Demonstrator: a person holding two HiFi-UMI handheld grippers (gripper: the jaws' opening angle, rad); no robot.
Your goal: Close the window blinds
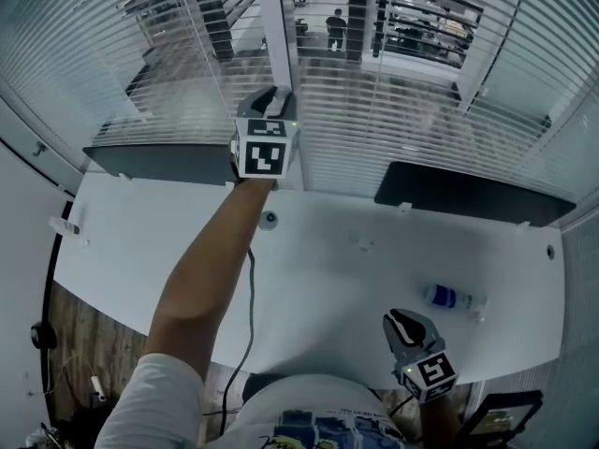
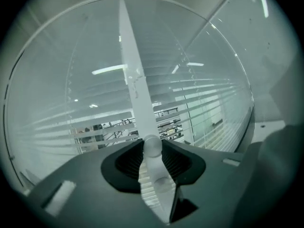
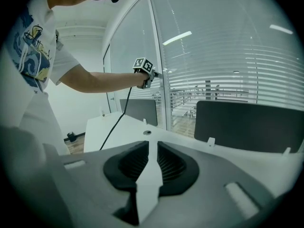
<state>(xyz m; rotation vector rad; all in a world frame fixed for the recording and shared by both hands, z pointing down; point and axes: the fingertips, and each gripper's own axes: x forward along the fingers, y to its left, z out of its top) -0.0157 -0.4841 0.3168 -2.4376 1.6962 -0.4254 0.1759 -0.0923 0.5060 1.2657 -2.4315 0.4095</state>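
Note:
White slatted blinds [image 1: 402, 110] cover the windows behind the desk, their slats tilted so the hall beyond shows through. My left gripper [image 1: 277, 95] is raised to the white window post [image 1: 273, 17]. A pale, translucent blind wand [image 2: 134, 80] runs down between its jaws, and my left gripper [image 2: 152, 148] is shut on the wand's rounded lower end. My right gripper [image 1: 401, 322] hangs low near the desk's front edge, shut with nothing in it. From the right gripper [image 3: 152, 148] view the left gripper [image 3: 153, 73] shows at the post, arm outstretched.
A white desk [image 1: 337, 269] stands between me and the window. Two dark partition panels [image 1: 468, 196] [image 1: 154, 162] stand along its far edge. A small bottle [image 1: 449, 297] lies on the right side, a round grommet [image 1: 270, 219] is near the middle, and a black cable [image 1: 249, 316] hangs from my left arm.

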